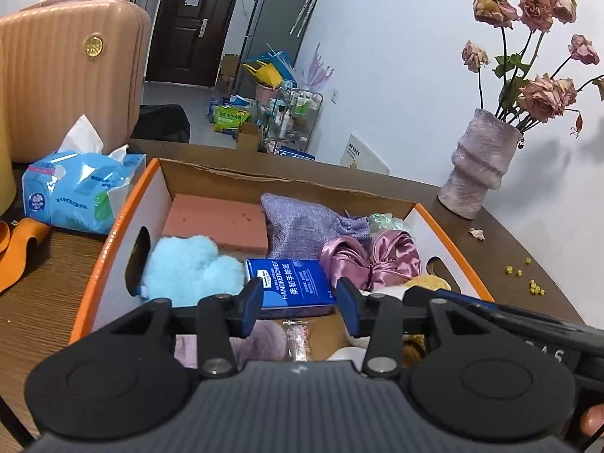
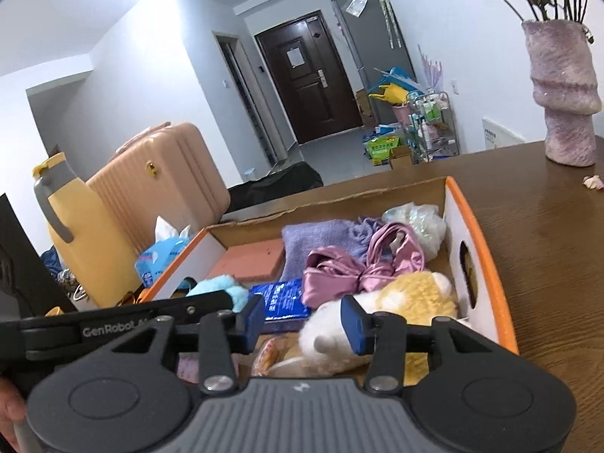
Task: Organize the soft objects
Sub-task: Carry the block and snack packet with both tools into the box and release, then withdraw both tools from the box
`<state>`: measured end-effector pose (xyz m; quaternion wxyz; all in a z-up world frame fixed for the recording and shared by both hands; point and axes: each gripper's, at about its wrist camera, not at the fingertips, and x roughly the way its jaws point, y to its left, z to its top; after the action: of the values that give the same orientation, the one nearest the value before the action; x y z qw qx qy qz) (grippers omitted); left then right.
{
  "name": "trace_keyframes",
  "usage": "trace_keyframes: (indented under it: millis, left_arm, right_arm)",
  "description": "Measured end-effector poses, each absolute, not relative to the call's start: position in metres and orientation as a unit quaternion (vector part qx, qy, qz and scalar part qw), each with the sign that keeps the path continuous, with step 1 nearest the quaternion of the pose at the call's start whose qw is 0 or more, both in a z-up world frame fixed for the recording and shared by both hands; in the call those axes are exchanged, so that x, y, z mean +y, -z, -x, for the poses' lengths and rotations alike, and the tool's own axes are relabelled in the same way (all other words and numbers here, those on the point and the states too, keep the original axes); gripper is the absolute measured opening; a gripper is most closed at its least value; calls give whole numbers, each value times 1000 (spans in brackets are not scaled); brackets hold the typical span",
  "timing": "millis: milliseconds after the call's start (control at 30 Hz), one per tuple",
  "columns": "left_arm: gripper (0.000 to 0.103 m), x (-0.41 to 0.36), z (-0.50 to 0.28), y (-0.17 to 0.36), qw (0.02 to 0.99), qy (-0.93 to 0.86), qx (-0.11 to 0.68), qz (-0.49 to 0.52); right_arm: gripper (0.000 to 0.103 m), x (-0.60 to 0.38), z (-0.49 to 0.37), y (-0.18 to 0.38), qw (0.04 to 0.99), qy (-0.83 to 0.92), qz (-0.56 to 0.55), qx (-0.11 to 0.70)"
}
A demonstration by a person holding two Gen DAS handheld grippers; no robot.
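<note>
Both grippers hover side by side over the near end of the orange-rimmed cardboard box (image 1: 124, 204).

Left gripper (image 1: 300, 307) and right gripper (image 2: 304, 321) tilt downward, jaws parted and empty; inside lie a blue handkerchief pack (image 1: 298, 283), fluffy light-blue plush (image 1: 188, 268) and yellow-white plush toy (image 2: 396, 302).

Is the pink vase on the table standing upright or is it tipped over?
Upright. The pink vase stands on its base on the table, and the dried roses rise from its mouth.

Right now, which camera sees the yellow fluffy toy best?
The right wrist view: the yellow fluffy toy lies large and mostly uncovered in the box. In the left wrist view only a sliver of it peeks out.
</note>
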<state>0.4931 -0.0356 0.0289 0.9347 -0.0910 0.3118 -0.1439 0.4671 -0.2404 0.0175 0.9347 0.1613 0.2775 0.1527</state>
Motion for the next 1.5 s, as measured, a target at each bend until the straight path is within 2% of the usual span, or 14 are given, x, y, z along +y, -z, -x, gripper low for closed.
trace_keyframes:
  millis: [233,300,433,500,533,600,633,700,1200,1500]
  left_arm:
    - [51,-26,-459,-60,948,130,283,64]
    - [65,-21,-439,-71,957,120,259,46]
    - [76,-23,-397,-78,976,67,202,-36]
    - [85,-20,-377,-79,979,65,191,-41]
    - [88,-17,-366,-80,980,66,182,-36]
    - [103,-12,-337,-77,989,60,134,-33]
    - [103,-11,-325,-75,992,55,111,-34]
    - [103,-10,-303,-70,994,51,92,-37]
    - [103,-4,-221,-74,996,53,65,-22]
    - [103,9,-137,-49,997,34,69,-23]
  right_arm:
    - [47,-251,-434,-51,949,-140,-142,246]
    - [54,-255,-419,-61,952,-136,-131,239]
    - [59,-259,-385,-74,961,-125,-94,230]
    - [68,-258,-365,-77,971,-99,-54,212]
    - [81,-255,-354,-77,977,-82,-28,195]
    - [99,-248,-327,-74,989,-50,25,139]
    - [103,-246,-313,-70,993,-41,42,106]
    - [103,-243,-294,-65,995,-34,55,75]
    - [103,-233,-218,-63,997,-34,23,63]
    - [103,-230,-131,-39,996,-44,6,80]
